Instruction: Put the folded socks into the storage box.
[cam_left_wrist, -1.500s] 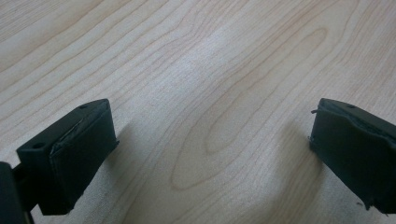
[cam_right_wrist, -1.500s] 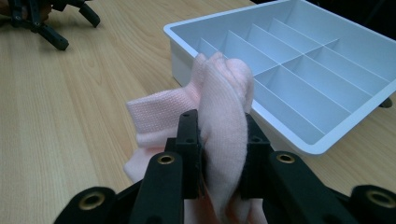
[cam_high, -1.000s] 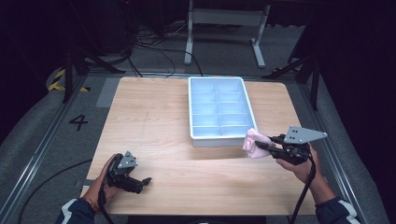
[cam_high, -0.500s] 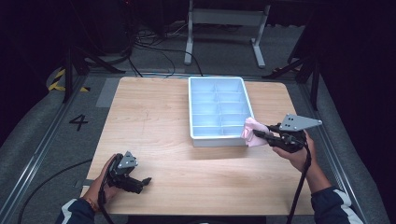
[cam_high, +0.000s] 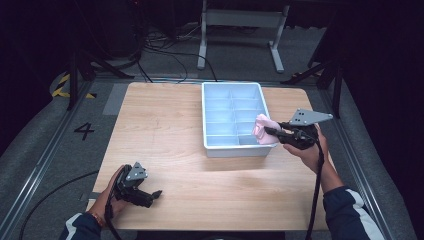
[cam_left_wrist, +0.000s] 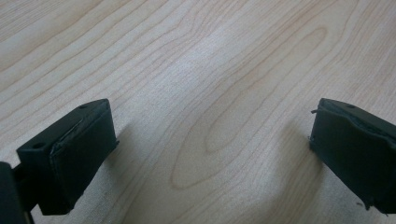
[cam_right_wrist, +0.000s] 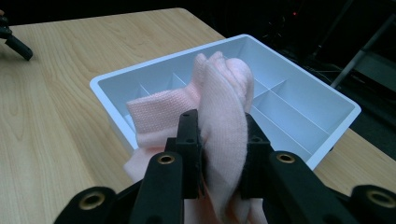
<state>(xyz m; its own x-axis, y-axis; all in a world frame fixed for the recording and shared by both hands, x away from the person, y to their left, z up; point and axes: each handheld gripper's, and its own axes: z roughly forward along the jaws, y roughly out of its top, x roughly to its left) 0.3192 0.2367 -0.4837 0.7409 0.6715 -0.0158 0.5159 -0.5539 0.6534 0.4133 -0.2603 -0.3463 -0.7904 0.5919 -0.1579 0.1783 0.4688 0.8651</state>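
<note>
The right tool (cam_high: 266, 131), clamped on the sock (cam_high: 261, 128), could snag its dangling end on the tray (cam_high: 230, 89) rim, while the left tool (cam_high: 157, 193) sits open and empty.

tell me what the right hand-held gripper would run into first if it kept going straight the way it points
Probably the white divided tray: the right hand-held gripper, shut on the pink cloth, points over its near rim, so the inner dividers look first in line, though height is unclear.

Soft pink knit cloth (cam_right_wrist: 224, 112); smooth, glossy pale-blue plastic tray (cam_right_wrist: 327, 93); matt wood-grain table (cam_left_wrist: 196, 70); matt black tongs (cam_right_wrist: 219, 140).
</note>
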